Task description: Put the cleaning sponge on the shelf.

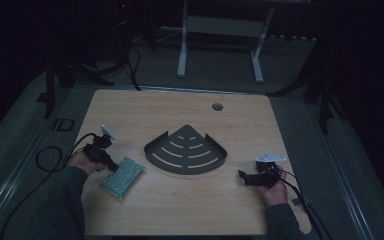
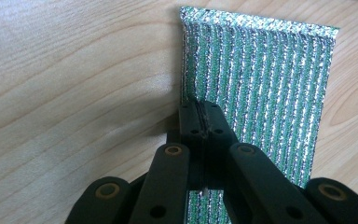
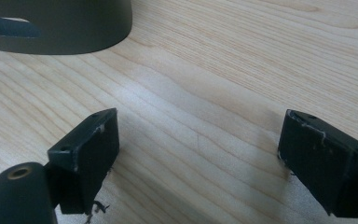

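2 grippers work over our table point(image 1: 180, 210), a pale wood top with a small round hole point(image 1: 217, 106) near its far edge. Next in size is the dark corner shelf point(image 1: 186, 150), a slotted quarter-round tray sitting mid-table; in the right gripper view its curved wall point(image 3: 65, 28) shows at the upper left, well apart from that gripper's jaws.

Then comes the sponge point(image 1: 123, 177), a flat green pad with glittery stripes, lying on the wood near the front left, just left of the shelf and apart from it. In the left gripper view the sponge point(image 2: 261, 93) stretches away from the jaws.

Our left gripper point(image 1: 111, 167) has its jaws pressed together at the sponge's near edge; the left gripper view shows the left gripper point(image 2: 204, 119) pinching only a thin lip of the pad, close to 1 corner. Our right gripper point(image 1: 243, 176) rests low near the shelf's right end, jaws standing wide with bare wood between them.

We judge the step in hand is lifting the sponge toward the shelf. To do it well, we should raise it slowly and straight up, since so shallow a bite near 1 corner may let the pad droop or slip. We should keep it level, clear the shelf's wall, and hold the right gripper aside.
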Action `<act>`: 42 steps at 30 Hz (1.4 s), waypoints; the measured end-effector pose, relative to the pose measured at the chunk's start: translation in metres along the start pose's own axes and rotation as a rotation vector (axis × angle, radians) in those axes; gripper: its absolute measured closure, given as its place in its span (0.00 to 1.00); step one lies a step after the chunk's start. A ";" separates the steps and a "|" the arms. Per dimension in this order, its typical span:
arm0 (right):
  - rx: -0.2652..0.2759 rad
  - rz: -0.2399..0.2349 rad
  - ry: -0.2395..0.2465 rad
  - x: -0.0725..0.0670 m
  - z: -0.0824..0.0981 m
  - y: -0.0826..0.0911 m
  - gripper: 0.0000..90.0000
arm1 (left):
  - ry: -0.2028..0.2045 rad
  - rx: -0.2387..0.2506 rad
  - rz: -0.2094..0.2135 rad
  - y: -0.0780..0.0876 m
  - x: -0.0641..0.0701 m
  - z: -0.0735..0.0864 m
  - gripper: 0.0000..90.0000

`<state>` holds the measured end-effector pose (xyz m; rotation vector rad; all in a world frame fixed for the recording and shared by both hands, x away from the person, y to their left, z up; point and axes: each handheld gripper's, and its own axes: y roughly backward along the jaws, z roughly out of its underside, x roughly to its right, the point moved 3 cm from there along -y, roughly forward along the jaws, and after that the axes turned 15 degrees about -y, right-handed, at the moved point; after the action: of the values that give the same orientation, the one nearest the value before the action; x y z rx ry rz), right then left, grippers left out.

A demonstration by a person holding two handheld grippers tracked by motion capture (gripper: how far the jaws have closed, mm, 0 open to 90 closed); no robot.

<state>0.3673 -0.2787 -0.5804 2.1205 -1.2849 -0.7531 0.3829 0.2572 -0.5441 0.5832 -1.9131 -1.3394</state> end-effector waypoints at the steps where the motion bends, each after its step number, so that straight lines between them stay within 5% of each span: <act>1: 0.000 0.000 0.000 0.000 0.000 0.000 0.13 | -0.009 -0.010 -0.006 0.000 0.001 -0.001 1.00; 13: -0.001 0.000 -0.001 0.000 0.000 0.000 0.13 | -0.058 -0.046 -0.034 0.019 0.004 -0.004 1.00; 42: -0.001 0.000 -0.001 0.000 0.000 0.000 0.13 | -0.123 0.006 -0.102 0.063 0.018 -0.026 1.00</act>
<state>0.3672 -0.2787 -0.5804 2.1194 -1.2853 -0.7545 0.3933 0.2512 -0.4747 0.6210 -2.0099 -1.4643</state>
